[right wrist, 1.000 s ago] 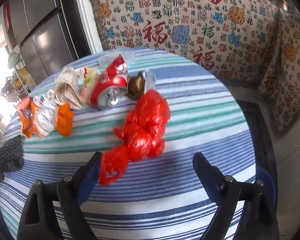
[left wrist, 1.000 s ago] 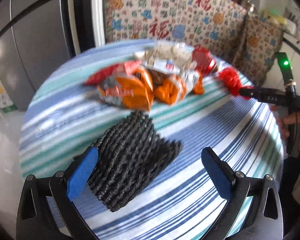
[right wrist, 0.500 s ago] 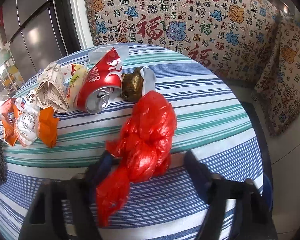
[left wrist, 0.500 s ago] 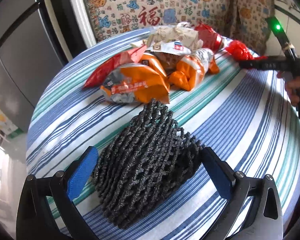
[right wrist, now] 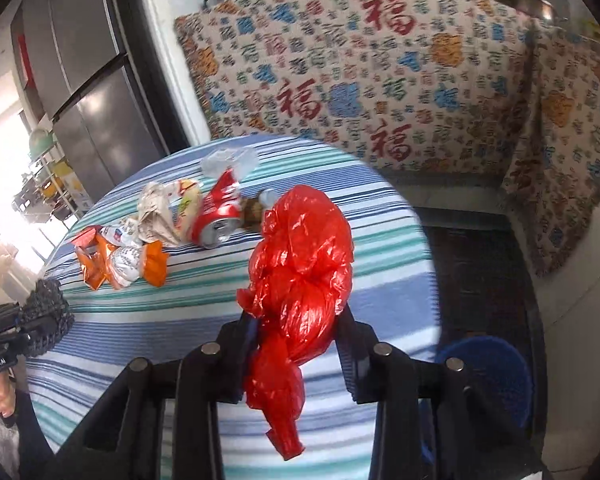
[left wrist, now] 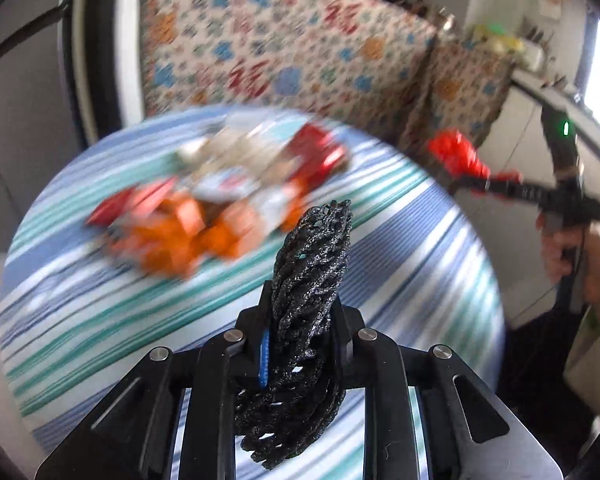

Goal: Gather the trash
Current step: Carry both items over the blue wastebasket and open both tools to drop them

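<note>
My left gripper (left wrist: pixel 300 320) is shut on a black foam net sleeve (left wrist: pixel 312 264) and holds it upright above the striped round table (left wrist: pixel 432 264). My right gripper (right wrist: pixel 296 328) is shut on a crumpled red plastic bag (right wrist: pixel 300 264), lifted above the table; it also shows in the left wrist view (left wrist: pixel 456 156). More trash lies on the table: orange snack wrappers (right wrist: pixel 116 260), a crushed red soda can (right wrist: pixel 216 216), crumpled paper (right wrist: pixel 156 212), and a clear plastic piece (right wrist: pixel 228 160). The left gripper with the net shows at the left edge of the right wrist view (right wrist: pixel 44 316).
A blue bin (right wrist: pixel 496 380) stands on the floor to the right of the table. A sofa with a patterned cover (right wrist: pixel 380 80) runs behind the table. A grey fridge (right wrist: pixel 92 92) stands at the back left.
Both grippers have closed: the left on the black net, the right on the red bag. Both have lifted their loads off the table.
</note>
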`<state>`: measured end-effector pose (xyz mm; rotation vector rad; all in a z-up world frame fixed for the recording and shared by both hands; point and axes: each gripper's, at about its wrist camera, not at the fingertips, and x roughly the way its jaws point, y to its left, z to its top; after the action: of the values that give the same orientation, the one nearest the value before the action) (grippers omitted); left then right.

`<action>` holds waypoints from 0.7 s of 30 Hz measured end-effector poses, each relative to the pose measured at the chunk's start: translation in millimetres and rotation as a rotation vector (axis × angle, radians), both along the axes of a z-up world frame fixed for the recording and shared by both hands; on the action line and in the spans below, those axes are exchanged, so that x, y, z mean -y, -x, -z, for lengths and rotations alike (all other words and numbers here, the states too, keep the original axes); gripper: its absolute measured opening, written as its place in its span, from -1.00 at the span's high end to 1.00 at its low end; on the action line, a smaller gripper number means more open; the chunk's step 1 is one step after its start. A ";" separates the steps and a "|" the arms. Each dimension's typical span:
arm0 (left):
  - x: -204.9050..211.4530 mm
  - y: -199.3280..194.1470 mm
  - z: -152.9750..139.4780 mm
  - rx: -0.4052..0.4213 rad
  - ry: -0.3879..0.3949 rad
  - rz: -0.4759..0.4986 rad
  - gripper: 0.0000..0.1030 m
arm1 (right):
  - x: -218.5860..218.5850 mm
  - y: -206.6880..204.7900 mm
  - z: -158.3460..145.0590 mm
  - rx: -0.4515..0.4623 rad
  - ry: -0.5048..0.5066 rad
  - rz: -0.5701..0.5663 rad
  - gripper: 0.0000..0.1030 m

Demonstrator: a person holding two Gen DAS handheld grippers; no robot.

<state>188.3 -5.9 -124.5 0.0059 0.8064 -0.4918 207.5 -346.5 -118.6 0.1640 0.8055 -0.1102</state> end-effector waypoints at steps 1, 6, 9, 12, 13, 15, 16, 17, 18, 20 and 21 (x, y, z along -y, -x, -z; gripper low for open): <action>18.4 2.2 -9.0 0.010 0.022 0.023 0.58 | 9.9 10.1 -4.2 0.004 0.005 0.016 0.31; 113.2 13.3 -34.5 0.040 0.077 0.158 0.56 | 70.6 69.8 -11.7 -0.012 0.054 0.133 0.31; 181.9 17.9 -29.5 0.014 0.087 0.256 0.56 | 108.2 96.0 2.5 -0.057 0.050 0.199 0.31; 235.3 20.3 -16.3 -0.022 0.098 0.328 0.56 | 137.2 115.7 20.8 -0.087 0.041 0.236 0.31; 259.2 18.7 -7.6 -0.038 0.096 0.349 0.56 | 147.7 121.1 27.2 -0.095 0.034 0.246 0.31; 290.6 16.1 4.8 -0.054 0.093 0.375 0.55 | 167.4 128.9 40.1 -0.113 0.021 0.263 0.31; 302.7 17.8 9.5 -0.060 0.091 0.382 0.54 | 173.7 131.4 44.4 -0.117 0.017 0.267 0.31; 317.0 14.5 16.3 -0.070 0.087 0.391 0.54 | 183.3 133.6 50.1 -0.123 0.008 0.270 0.31; 325.1 11.9 21.4 -0.079 0.084 0.395 0.53 | 190.3 134.4 54.7 -0.126 0.003 0.272 0.30; 346.3 5.7 34.3 -0.111 0.087 0.404 0.51 | 202.8 133.6 64.2 -0.139 -0.002 0.269 0.30; 354.6 1.9 40.3 -0.128 0.090 0.403 0.50 | 208.6 133.3 68.8 -0.147 -0.001 0.268 0.30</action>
<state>186.4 -360.5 -164.8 0.0551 0.9119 -0.9167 74.2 -555.1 -187.4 0.2665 0.9269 -0.3782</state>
